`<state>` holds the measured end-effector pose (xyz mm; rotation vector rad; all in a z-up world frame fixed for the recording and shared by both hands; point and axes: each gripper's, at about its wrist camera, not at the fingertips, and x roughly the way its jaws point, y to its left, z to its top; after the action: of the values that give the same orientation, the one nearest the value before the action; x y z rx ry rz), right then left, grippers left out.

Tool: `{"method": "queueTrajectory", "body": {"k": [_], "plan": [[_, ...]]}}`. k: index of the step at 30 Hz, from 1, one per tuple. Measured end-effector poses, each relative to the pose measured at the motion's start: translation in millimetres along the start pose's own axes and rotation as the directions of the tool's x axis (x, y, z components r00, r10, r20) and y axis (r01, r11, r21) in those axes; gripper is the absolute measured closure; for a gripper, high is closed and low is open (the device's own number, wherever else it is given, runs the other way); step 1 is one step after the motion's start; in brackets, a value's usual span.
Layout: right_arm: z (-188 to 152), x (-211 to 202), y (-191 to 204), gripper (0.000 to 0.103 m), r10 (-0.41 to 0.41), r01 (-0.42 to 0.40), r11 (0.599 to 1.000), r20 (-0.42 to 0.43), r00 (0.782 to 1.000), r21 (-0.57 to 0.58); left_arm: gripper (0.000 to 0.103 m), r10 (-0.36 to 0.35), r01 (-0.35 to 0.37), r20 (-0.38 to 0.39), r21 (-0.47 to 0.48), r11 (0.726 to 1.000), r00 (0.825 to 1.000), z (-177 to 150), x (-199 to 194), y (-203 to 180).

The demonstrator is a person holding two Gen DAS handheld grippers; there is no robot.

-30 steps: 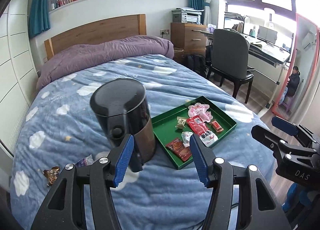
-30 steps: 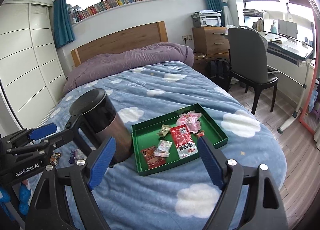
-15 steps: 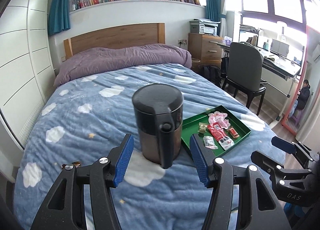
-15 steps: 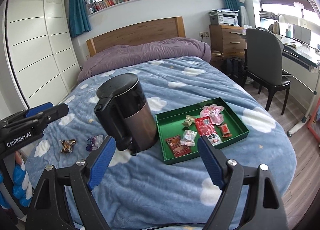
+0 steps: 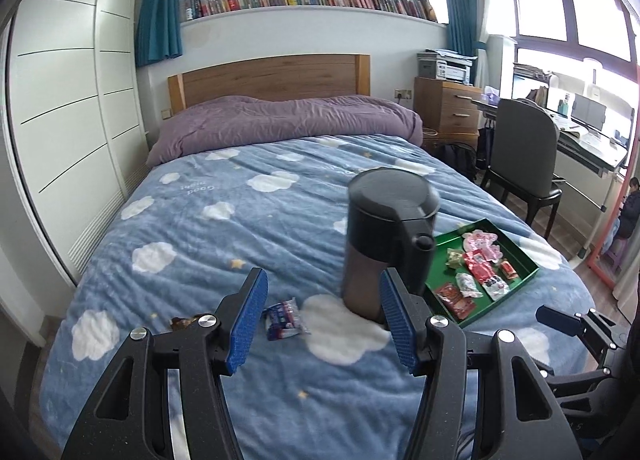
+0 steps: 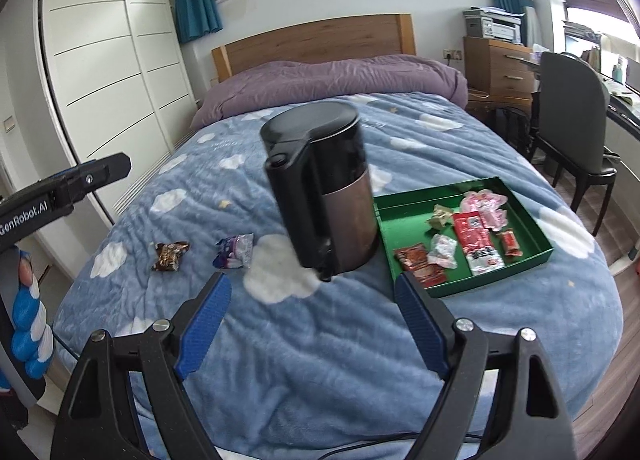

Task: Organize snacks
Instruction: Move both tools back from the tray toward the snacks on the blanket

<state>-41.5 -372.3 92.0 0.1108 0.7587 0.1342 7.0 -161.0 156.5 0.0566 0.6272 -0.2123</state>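
A green tray [image 6: 536,216] lies on the blue cloud-print bed and holds several snack packets, among them a red one [image 6: 476,240]; it also shows in the left wrist view [image 5: 524,260]. Two loose snacks lie on the blanket left of the kettle: a blue-white packet [image 6: 235,251] [image 5: 284,318] and a brown one [image 6: 170,255] [image 5: 182,323]. My left gripper [image 5: 324,322] is open and empty, above the blue-white packet. My right gripper [image 6: 312,318] is open and empty, in front of the kettle.
A black and brown electric kettle [image 6: 324,192] [image 5: 386,236] stands on the bed between the loose snacks and the tray. A purple duvet [image 5: 280,124] lies at the headboard. A chair [image 5: 520,164] and desk stand right of the bed, a white wardrobe [image 6: 104,60] on the left.
Both grippers have swung to the left; the kettle and tray drift right in both views. The loose snacks on the left now show between my left fingers. Both grippers stay open.
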Motion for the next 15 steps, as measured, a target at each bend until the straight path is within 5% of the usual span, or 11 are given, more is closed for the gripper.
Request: {"method": "queueTrajectory", "body": {"k": [11, 15], "plan": [[-6, 40, 52, 0.0, 0.092, -0.098, 0.993, -0.081, 0.992, -0.072, 0.05, 0.077, -0.078, -0.032, -0.052, 0.996, 0.997, -13, 14, 54], [-5, 55, 68, 0.0, 0.122, -0.132, 0.987, -0.106, 0.987, -0.091, 0.033, 0.127, -0.13, -0.051, -0.074, 0.989, 0.991, -24, 22, 84]]}}
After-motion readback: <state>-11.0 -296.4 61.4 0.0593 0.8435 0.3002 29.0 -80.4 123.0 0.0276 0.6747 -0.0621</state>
